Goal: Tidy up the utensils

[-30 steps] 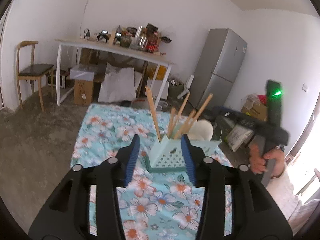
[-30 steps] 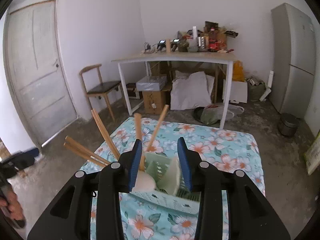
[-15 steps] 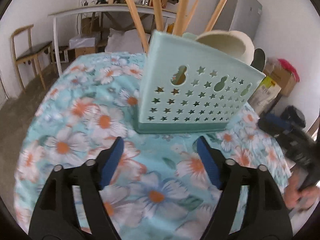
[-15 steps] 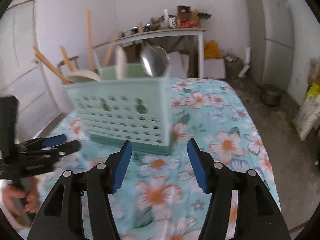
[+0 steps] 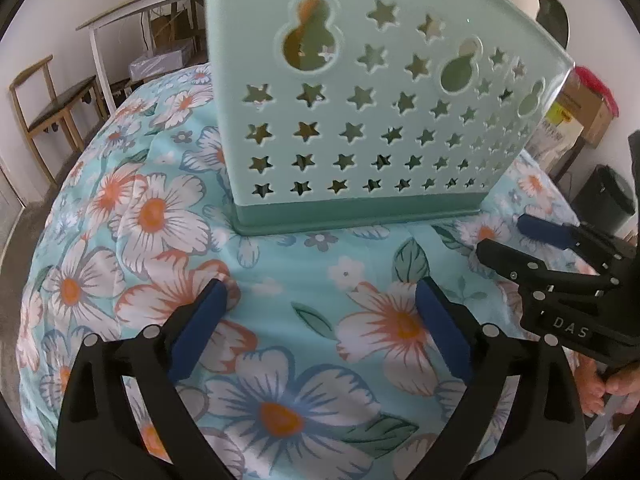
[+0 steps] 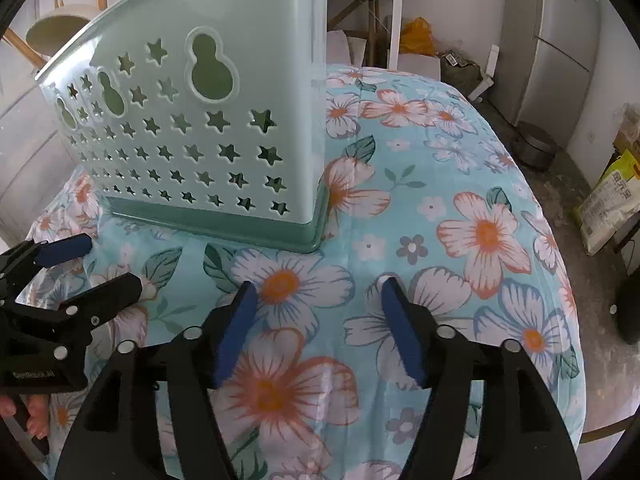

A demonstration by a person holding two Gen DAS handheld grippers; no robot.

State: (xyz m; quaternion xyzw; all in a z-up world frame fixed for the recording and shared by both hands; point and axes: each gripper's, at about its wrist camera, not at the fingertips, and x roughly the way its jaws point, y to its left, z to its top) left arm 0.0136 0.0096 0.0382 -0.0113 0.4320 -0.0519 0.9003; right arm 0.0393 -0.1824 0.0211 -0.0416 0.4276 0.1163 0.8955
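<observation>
A mint-green utensil holder (image 5: 360, 120) with star-shaped holes stands on the floral tablecloth (image 5: 160, 208). In the right wrist view the holder (image 6: 192, 140) shows a cream ladle (image 6: 60, 28) and a wooden chopstick (image 6: 20, 46) sticking out of its top. My left gripper (image 5: 320, 292) hovers low over the cloth in front of the holder, its jaws opening wide with nothing between them. My right gripper (image 6: 318, 284) is low near the holder's corner, its jaws also opening and empty. Each gripper appears in the other's view: right gripper (image 5: 502, 236), left gripper (image 6: 112, 262).
The table edge drops off close behind the grippers and to the right (image 6: 568, 320). Around the table are a wooden chair (image 5: 48, 104), a white desk (image 5: 140, 12), a fridge (image 6: 560, 40), a dark pot (image 6: 534, 146) and a black bin (image 5: 608, 196).
Both grippers have dropped from above the holder to just over the cloth in front of it, tilting downward. Both pairs of jaws have spread wider.
</observation>
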